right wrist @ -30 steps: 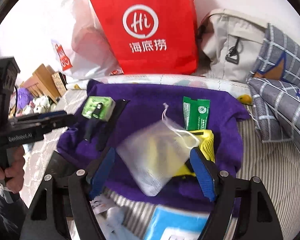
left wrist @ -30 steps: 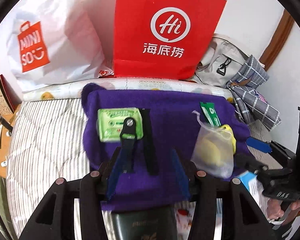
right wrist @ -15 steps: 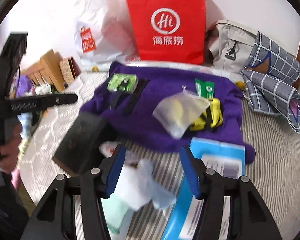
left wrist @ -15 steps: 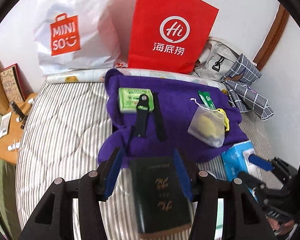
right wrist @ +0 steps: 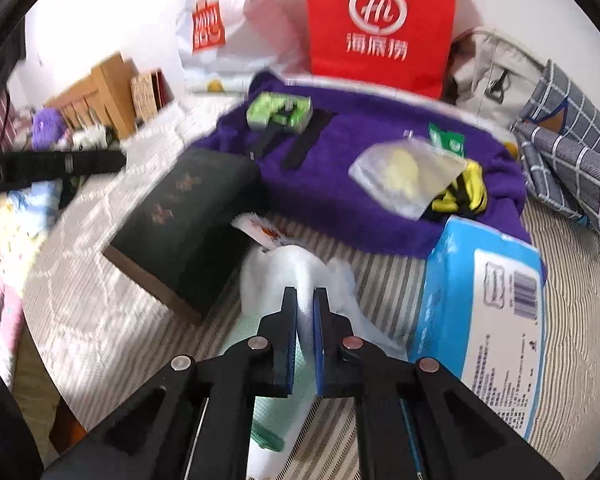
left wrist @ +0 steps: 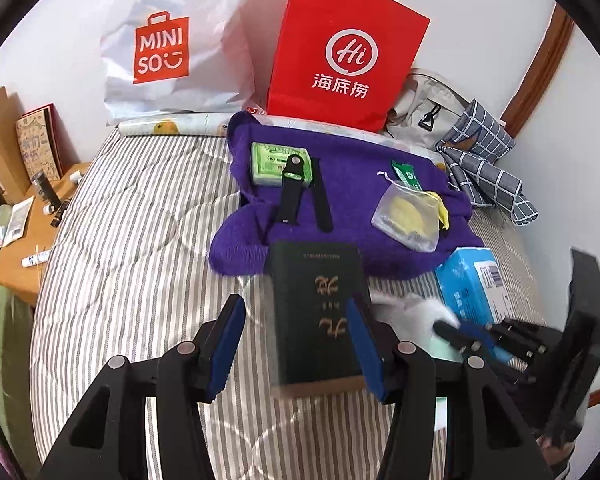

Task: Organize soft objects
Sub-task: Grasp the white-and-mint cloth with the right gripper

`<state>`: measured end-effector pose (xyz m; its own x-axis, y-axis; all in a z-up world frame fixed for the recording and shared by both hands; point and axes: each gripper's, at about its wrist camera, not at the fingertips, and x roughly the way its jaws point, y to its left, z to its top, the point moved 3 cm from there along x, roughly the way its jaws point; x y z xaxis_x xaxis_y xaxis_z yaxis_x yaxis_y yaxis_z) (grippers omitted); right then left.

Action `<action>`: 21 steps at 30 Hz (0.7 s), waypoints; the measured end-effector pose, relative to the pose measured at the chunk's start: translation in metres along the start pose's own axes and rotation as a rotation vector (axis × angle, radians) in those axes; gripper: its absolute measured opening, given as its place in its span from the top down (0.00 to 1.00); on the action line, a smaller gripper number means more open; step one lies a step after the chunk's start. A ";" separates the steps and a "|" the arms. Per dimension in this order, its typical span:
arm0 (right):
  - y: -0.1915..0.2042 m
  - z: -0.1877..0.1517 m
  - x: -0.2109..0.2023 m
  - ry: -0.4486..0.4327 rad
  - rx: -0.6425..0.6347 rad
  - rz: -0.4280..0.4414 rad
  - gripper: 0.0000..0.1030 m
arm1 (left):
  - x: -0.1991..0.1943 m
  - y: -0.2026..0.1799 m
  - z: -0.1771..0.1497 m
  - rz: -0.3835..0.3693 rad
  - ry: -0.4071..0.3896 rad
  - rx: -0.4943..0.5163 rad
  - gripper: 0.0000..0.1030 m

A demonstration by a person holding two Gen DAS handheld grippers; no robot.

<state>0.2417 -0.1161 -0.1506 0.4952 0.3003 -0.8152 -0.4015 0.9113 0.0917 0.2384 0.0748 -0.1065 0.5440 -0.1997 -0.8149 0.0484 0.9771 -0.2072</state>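
Both grippers pulled back from purple towel (left wrist: 340, 184); right gripper (right wrist: 305, 300) jaws just closed, pinching limp white cloth (right wrist: 284, 268) mid-fold; left gripper (left wrist: 296, 340) half-open, empty.

There are two shopping bags at the top of the left wrist view: one white bag (left wrist: 168, 48) and one red bag (left wrist: 340, 56). One purple cloth (left wrist: 348, 200) lies in the middle. On it are one green tissue pack (left wrist: 270, 162), two black straps (left wrist: 290, 192), one clear pouch (left wrist: 406, 220) and one small green packet (left wrist: 408, 174). Below the cloth is one dark book (left wrist: 320, 312). At the right are one blue pack (left wrist: 470, 284) and one white soft cloth (right wrist: 296, 276). In the upper right are one gray bag (left wrist: 424, 108) and one checked cloth (left wrist: 484, 156). There are two claws, the left claw (left wrist: 296, 344) and the right claw (right wrist: 305, 312).
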 end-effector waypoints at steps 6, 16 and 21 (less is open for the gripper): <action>-0.011 0.020 -0.042 -0.144 0.082 0.075 0.93 | -0.004 0.004 -0.013 0.014 0.009 -0.016 0.51; -0.023 0.006 -0.102 -0.243 0.142 0.114 0.94 | -0.012 0.001 -0.036 0.027 0.018 -0.035 0.51; -0.027 -0.021 -0.130 -0.256 0.141 0.109 0.94 | -0.015 -0.011 -0.050 0.011 0.017 -0.039 0.51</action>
<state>0.1721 -0.1851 -0.0587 0.6400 0.4432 -0.6276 -0.3608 0.8946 0.2638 0.1880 0.0631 -0.1189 0.5297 -0.1901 -0.8266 0.0095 0.9758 -0.2183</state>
